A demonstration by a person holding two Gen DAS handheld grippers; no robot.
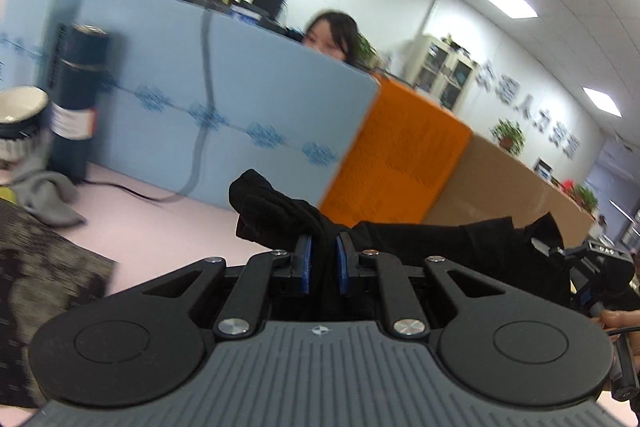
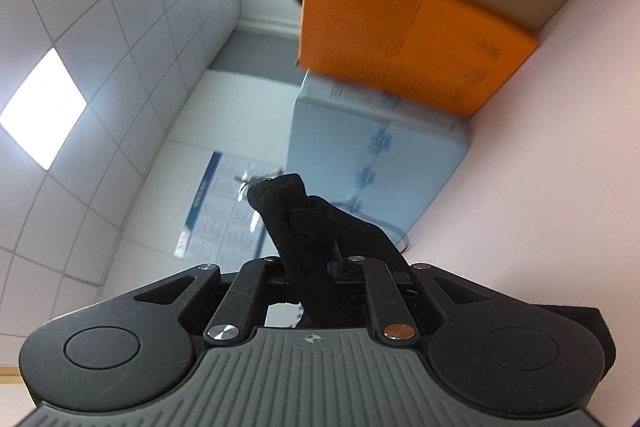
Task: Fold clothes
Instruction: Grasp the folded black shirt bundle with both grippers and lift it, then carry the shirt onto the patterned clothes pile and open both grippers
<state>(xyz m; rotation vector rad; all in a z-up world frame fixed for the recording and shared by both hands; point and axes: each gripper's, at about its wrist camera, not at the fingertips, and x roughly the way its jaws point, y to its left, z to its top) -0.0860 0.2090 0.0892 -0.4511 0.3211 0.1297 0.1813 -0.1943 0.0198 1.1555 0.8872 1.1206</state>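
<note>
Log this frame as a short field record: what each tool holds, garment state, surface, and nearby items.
left tool: shut on black garment
right tool: shut on the same black garment, bunched between its fingers
garment state: lifted, stretched between both tools, not yet folded
surface: pale pink table
nearby: grey cloth, patterned fabric, dark cylinder, blue divider, orange box

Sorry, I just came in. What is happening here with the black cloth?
A person holds a gripper in each hand and is folding clothes. The left gripper is shut on the black garment, which stretches across to the right gripper, also shut on a bunched part of it. The garment hangs lifted above the pink table; no fold is laid down yet. A grey cloth and a patterned cloth lie on the left side of the table.
</note>
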